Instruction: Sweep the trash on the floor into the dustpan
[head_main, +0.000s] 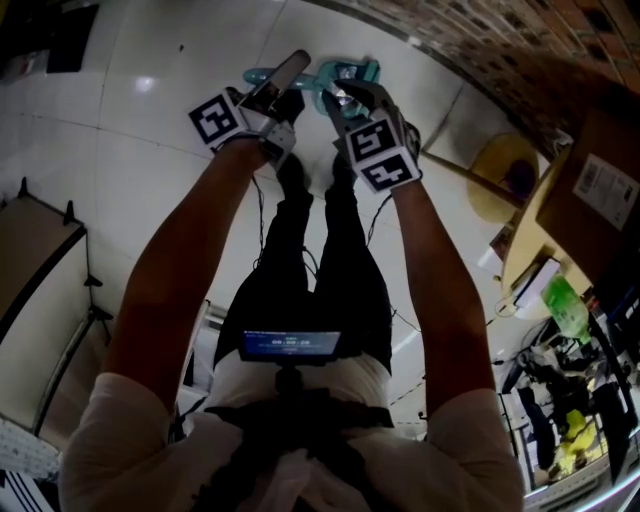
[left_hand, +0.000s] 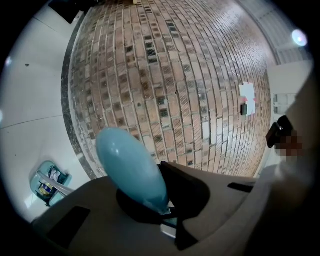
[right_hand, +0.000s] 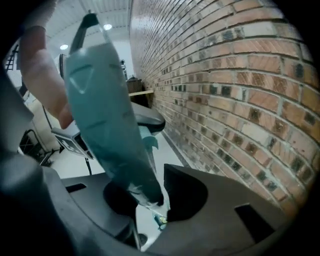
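My left gripper (left_hand: 167, 210) is shut on the rounded end of a teal handle (left_hand: 130, 167) and points level at the brick wall. Low at the left of that view, a teal dustpan (left_hand: 36, 181) lies on the white floor with small bits of trash in it and a metal pole (left_hand: 54, 184) across it. A second, longer teal handle (right_hand: 107, 125) stands between the jaws of my right gripper (right_hand: 155, 210). It leans on the left jaw, and a sliver of floor shows beside the right jaw. In the head view both grippers, the left (head_main: 290, 72) and the right (head_main: 345, 100), are held out side by side in front of me.
A brick wall (left_hand: 175, 75) runs close ahead, with a dark strip along its foot. In the head view a yellow round stool (head_main: 505, 175), a wooden desk (head_main: 585, 200) and clutter stand at the right. A dark-framed panel (head_main: 35, 265) stands at the left.
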